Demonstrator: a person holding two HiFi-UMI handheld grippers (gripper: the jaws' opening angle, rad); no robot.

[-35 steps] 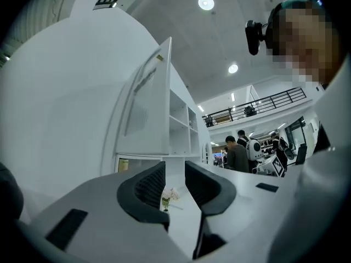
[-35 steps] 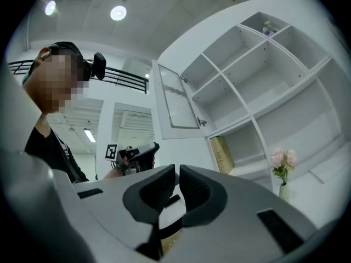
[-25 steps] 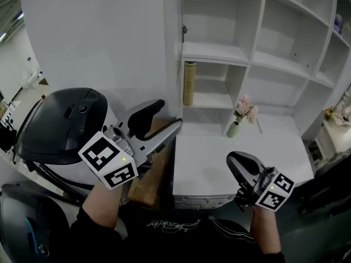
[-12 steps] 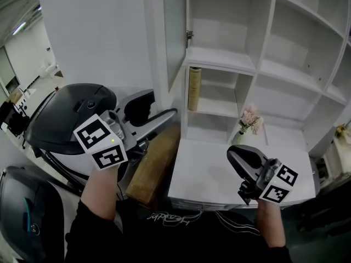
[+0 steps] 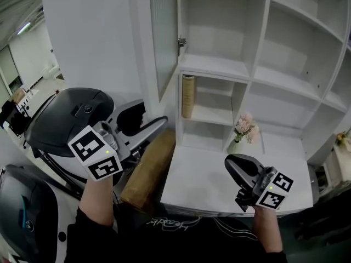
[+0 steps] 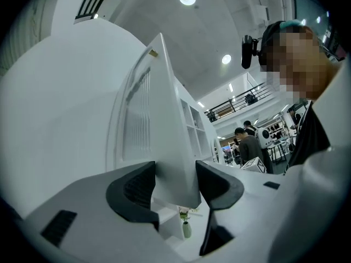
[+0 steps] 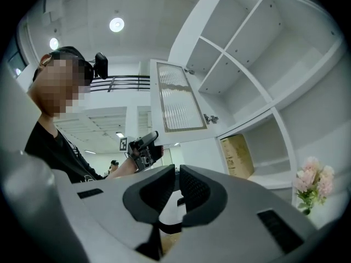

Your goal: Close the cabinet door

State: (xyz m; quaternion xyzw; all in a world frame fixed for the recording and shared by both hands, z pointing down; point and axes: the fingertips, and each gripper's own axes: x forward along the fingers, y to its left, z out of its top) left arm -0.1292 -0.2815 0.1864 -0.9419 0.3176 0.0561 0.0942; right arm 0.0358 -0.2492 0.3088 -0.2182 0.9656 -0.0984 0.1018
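Cabinet door (image 5: 163, 37) open beside white shelves (image 5: 215, 66)

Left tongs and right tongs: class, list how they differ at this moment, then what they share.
The left tongs have jaws wide apart and closing, gripping nothing, the cabinet door showing beyond the gap; the right tongs have jaws almost together, empty. The left tongs hang beside the counter, the right tongs over it. Both have black jaws.

Cabinet door (image 5: 163, 37) hangs left of the shelves (image 5: 216, 67); possibly a box (image 5: 188, 96) stands below it, vase (image 5: 234, 144) further right.
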